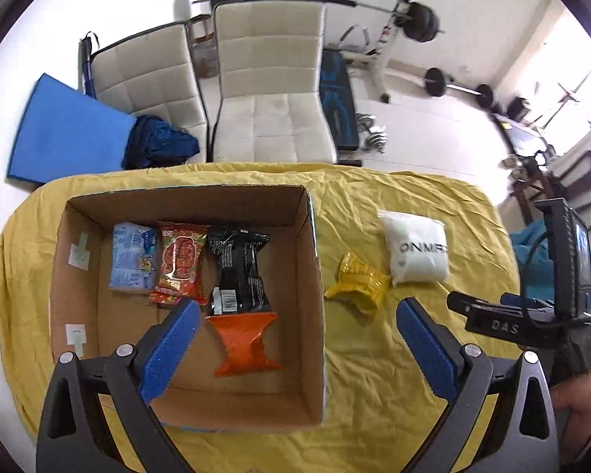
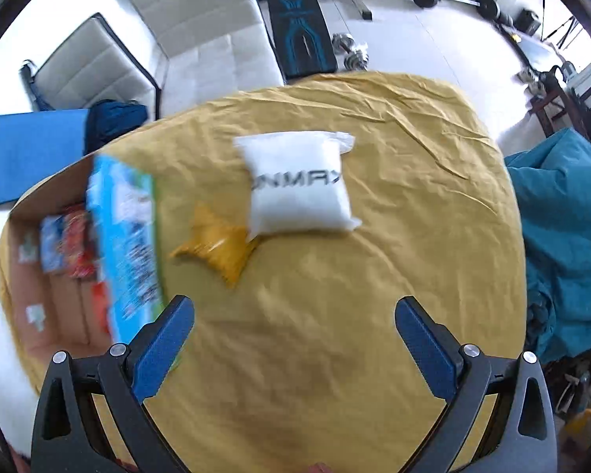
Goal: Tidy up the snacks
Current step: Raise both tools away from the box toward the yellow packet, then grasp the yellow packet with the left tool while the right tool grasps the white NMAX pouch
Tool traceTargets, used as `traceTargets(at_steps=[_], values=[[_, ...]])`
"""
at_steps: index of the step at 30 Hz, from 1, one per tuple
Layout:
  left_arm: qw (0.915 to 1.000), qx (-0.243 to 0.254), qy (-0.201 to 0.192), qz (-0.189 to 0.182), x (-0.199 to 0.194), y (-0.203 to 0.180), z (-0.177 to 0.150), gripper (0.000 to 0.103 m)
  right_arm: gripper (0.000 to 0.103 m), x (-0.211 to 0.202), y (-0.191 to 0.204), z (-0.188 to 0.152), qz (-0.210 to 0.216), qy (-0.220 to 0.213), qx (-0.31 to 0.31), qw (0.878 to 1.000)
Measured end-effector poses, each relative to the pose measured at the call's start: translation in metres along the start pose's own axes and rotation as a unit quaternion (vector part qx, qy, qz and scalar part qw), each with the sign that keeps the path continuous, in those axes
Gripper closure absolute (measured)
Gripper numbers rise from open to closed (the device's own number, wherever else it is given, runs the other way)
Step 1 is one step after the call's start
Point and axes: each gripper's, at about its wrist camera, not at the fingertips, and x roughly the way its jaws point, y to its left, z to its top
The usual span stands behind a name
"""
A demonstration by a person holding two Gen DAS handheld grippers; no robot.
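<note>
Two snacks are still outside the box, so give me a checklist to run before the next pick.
1. Right tool open and empty: ok, fingers spread wide with nothing between them.
2. Left tool open and empty: ok, it hovers above the box.
3. Yellow packet free to pick: not ok, the white bag overlaps one corner.
4. White bag unobstructed on top: ok.
5. Room in the box: ok, bare cardboard shows near the front wall and left of the blue packet.
6. Sharp view from the right tool: not ok, the box side is motion blurred.
</note>
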Motion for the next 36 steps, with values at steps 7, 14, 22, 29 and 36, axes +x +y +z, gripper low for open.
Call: traceTargets(at_steps=[7, 14, 22, 29, 36], values=[[0.9958, -0.015, 0.059, 0.068, 0.07, -0.031, 0.024, 0.001, 0.0, 0.101, -0.009, 0.073, 0.026, 0.059, 0.001, 0.998], [0.99, 0.01, 0.093, 0.106, 0.096, -0.046, 0.023, 0.001, 0.022, 0.145, -0.012, 0.087, 0.025, 0.095, -0.02, 0.995], [0.9837, -0.102, 0.144, -0.037, 0.098, -0.086, 0.005, 0.001, 0.026, 0.099, -0.106, 0.065, 0.022, 0.068, 0.024, 0.997], [0.9579, -0.187, 0.206, -0.07, 0.16, -0.099, 0.008, 0.007, 0.026, 0.078, -0.194, 0.03, 0.069, 0.059, 0.12, 0.989], [0.933, -0.266, 0.241, -0.025, 0.205, -0.08, 0.004, 0.007, 0.026, 0.093, -0.213, -0.002, 0.084, 0.064, 0.14, 0.984]])
